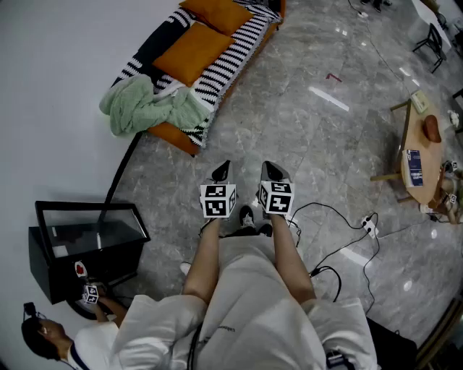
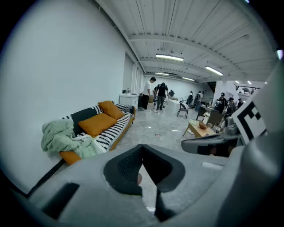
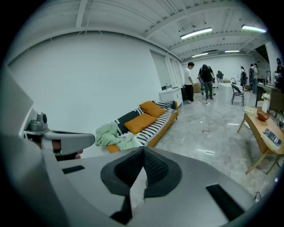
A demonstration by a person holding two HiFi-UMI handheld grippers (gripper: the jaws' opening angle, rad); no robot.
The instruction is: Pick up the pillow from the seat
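Observation:
Two orange pillows lie on a sofa [image 1: 230,59] with a black-and-white striped cover, far ahead of me at the wall. The nearer pillow [image 1: 197,49] [image 2: 96,124] [image 3: 139,123] lies flat on the seat; the farther one [image 1: 221,13] [image 2: 111,109] [image 3: 152,108] leans at the far end. A crumpled green blanket [image 1: 148,105] [image 2: 60,135] covers the sofa's near end. My left gripper [image 1: 221,170] [image 2: 142,147] and right gripper [image 1: 274,171] [image 3: 143,150] hang side by side over the floor, well short of the sofa. Both are shut, tips touching, with nothing between them.
A low wooden table [image 1: 421,148] [image 3: 262,128] stands to the right with small items on it. A black glass-topped cabinet [image 1: 79,246] sits at the left by the wall. Cables and a power strip [image 1: 369,225] lie on the floor at the right. Several people [image 2: 157,94] stand far down the room.

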